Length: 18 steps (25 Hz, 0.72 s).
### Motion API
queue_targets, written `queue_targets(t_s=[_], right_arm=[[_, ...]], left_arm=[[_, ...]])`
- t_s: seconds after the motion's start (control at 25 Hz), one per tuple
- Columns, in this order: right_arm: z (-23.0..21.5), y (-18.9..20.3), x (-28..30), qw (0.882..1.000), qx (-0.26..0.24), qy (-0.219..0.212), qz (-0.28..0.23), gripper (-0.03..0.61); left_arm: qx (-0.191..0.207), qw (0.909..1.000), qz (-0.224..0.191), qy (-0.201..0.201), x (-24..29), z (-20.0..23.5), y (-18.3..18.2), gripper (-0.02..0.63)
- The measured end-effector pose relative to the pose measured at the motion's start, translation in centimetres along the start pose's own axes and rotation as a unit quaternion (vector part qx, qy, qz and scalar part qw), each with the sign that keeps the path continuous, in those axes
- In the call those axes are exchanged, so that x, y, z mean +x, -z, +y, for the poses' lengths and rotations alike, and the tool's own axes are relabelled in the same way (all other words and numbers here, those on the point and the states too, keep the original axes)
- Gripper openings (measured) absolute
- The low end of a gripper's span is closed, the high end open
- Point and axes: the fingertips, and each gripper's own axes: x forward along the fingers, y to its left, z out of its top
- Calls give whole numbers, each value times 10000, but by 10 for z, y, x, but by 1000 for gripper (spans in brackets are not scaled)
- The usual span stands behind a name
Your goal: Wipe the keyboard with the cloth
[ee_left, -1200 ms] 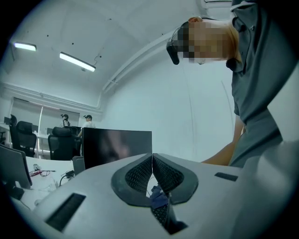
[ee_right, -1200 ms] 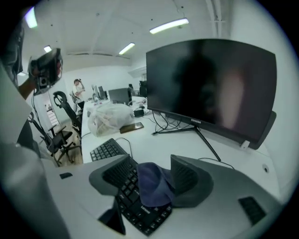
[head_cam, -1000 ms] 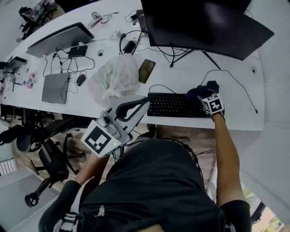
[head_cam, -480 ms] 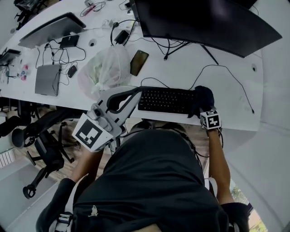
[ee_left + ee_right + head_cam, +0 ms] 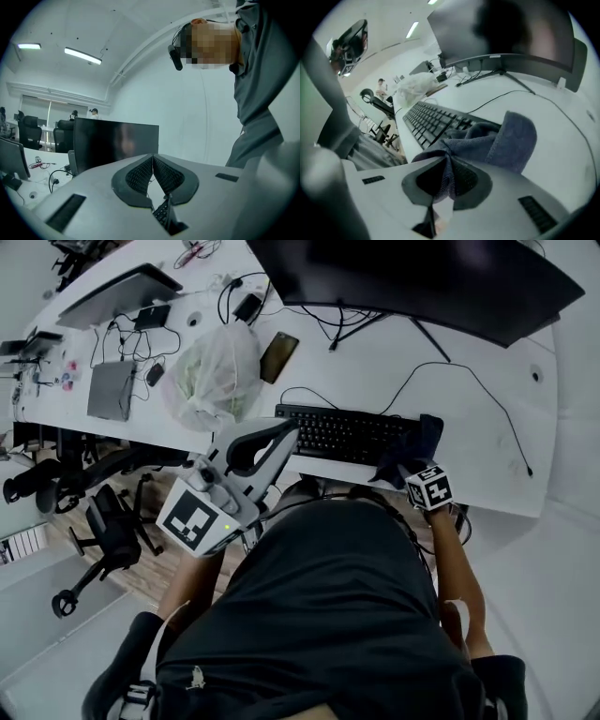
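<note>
A black keyboard (image 5: 342,434) lies along the near edge of the white desk (image 5: 469,442). A dark blue cloth (image 5: 411,446) drapes over the keyboard's right end. My right gripper (image 5: 405,465) is shut on a fold of that cloth (image 5: 487,140), pinched between its pads, at the desk's front edge. The keyboard (image 5: 433,123) stretches away to the left behind the cloth. My left gripper (image 5: 277,439) hovers near the keyboard's left end, jaws shut and empty (image 5: 152,180), pointing roughly level toward the monitor (image 5: 115,143).
A large dark monitor (image 5: 422,277) stands behind the keyboard, its cable (image 5: 487,390) running across the desk's right part. A white plastic bag (image 5: 211,371) and a phone (image 5: 272,357) lie left of the keyboard. Laptops (image 5: 112,390) and cables sit farther left. Office chairs (image 5: 103,521) stand below the desk.
My right gripper has closed on the cloth and drawn it toward the desk's front edge at the keyboard's right end. The left gripper has shifted sideways along the desk front.
</note>
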Motion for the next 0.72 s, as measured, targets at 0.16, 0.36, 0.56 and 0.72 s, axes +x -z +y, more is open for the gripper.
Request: queue_targets(t_s=[0.16, 0.36, 0.56, 0.72], right_arm=[[-82, -42, -28, 9947, 169, 820, -589, 34], [-16, 2, -7, 9998, -124, -58, -121, 34], [21, -2, 10, 9952, -562, -783, -170, 32], [-55, -50, -12, 9961, 31, 274, -837, 34]], left_arm=[[-8, 9998, -95, -149, 6, -20, -7, 6], [-106, 9987, 181, -475, 2, -38, 5, 6], [-149, 9976, 227, -635, -7, -40, 15, 6], [-108, 9972, 127, -731, -17, -38, 9, 6]])
